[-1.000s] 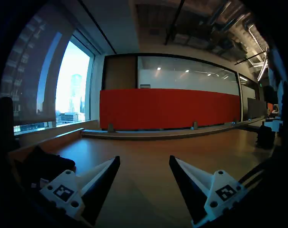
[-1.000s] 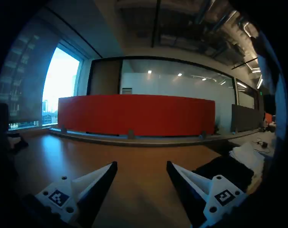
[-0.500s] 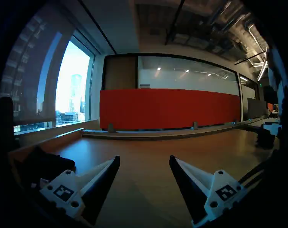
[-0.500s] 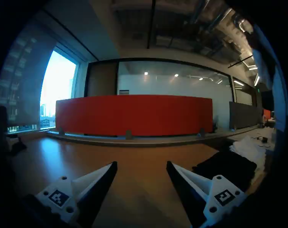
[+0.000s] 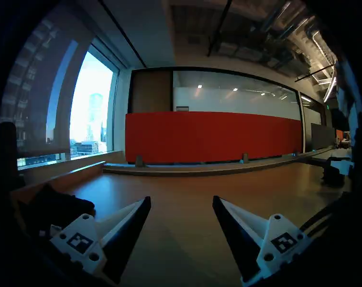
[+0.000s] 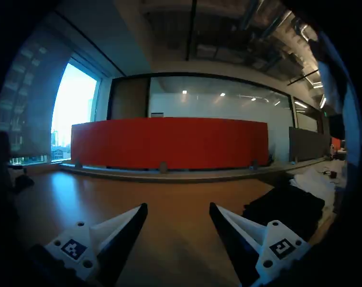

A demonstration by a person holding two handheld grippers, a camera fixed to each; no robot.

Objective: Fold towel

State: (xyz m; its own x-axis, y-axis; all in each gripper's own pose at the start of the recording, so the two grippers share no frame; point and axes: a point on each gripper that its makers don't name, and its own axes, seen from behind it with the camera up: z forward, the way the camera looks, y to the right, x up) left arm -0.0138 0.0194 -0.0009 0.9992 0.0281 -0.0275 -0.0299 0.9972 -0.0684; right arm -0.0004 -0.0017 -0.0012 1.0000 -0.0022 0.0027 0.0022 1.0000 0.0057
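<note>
Both claws are released and hold nothing. My left gripper [image 5: 181,198] and right gripper [image 6: 178,204] hover over the bare wooden table [image 5: 190,186], facing the red partition [image 6: 169,143]. I judge the fold not yet begun; this is the approach. The right gripper view gives me the dark towel [image 6: 286,210], heaped below the partition's right end, beside white cloths [image 6: 314,184]. The left gripper view shows instead a dark heap [image 5: 59,208] below the partition's left end. Next I must swing right and pinch a towel edge.

Showing left gripper [image 5: 181,197] and right gripper [image 6: 178,204] alike: white wedge fingers [image 5: 109,229] wearing black inner faces, carrying square black-and-white tags [image 6: 74,249] and screw holes [image 5: 91,257]; black cables [image 5: 324,217] trailing beside the left one.
</note>
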